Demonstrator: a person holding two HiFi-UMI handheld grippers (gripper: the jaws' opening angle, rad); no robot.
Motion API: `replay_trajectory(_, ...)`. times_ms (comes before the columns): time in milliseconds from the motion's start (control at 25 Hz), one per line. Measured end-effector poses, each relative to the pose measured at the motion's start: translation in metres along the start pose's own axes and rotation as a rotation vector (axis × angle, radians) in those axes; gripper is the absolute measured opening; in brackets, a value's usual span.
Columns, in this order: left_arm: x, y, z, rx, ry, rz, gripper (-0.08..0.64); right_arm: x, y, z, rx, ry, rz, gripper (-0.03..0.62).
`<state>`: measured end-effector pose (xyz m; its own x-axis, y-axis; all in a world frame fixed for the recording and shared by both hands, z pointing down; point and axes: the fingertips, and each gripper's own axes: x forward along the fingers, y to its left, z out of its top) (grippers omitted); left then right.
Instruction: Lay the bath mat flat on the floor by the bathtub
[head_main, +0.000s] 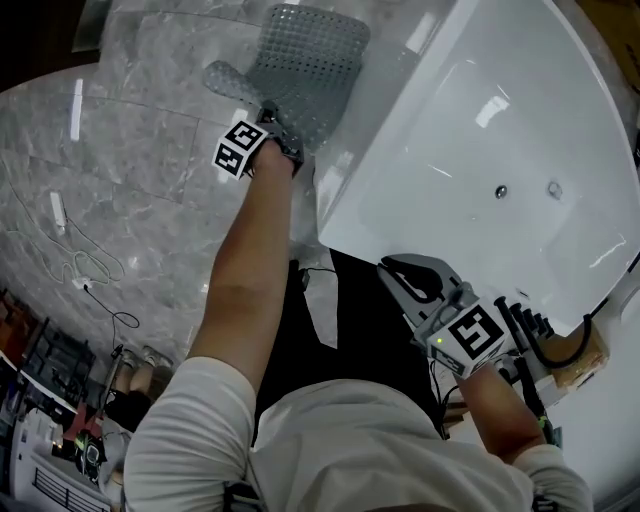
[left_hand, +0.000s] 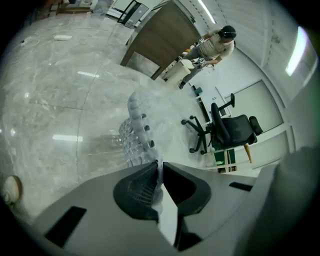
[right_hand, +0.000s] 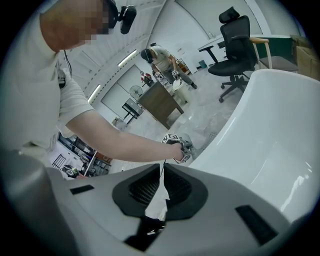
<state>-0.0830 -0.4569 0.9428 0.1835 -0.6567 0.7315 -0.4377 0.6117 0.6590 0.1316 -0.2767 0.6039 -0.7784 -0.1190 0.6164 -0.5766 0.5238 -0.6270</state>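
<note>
Translucent bath mat (head_main: 305, 70) edge pinched by left claw (head_main: 284, 140) beside bathtub (head_main: 480, 150).

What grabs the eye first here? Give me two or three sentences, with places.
The big white bathtub fills the right of the head view, glossy against the grey marble floor. Beside it, top centre, the left gripper is shut on the edge of a translucent studded bath mat, which is not yet lying flat. The right gripper is shut and empty, close to the person's body.
</note>
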Motion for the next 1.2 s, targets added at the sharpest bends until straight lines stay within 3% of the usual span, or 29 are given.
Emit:
replay_trajectory(320, -0.020, 0.058, 0.007, 0.129, 0.016, 0.098, 0.048, 0.021, 0.007, -0.009, -0.026, 0.028, 0.025, 0.035)
replay_trajectory(440, -0.033, 0.076, 0.008, 0.196, 0.050, 0.178, 0.066, 0.027, 0.011, -0.009, -0.050, 0.034, 0.026, 0.035)
replay_trajectory(600, -0.057, 0.097, 0.014, 0.219, 0.046, 0.237, 0.064, 0.036, 0.018, -0.009, -0.078, 0.031, 0.025, 0.035)
replay_trajectory(880, -0.098, 0.094, 0.010, 0.272, 0.084, 0.175, 0.064, 0.053, 0.042, -0.001, -0.123, 0.013, 0.028, 0.035)
replay_trajectory(1200, -0.169, 0.064, 0.000, 0.420, 0.162, 0.048, 0.064, 0.057, 0.088, 0.000, -0.192, -0.005, -0.001, 0.034)
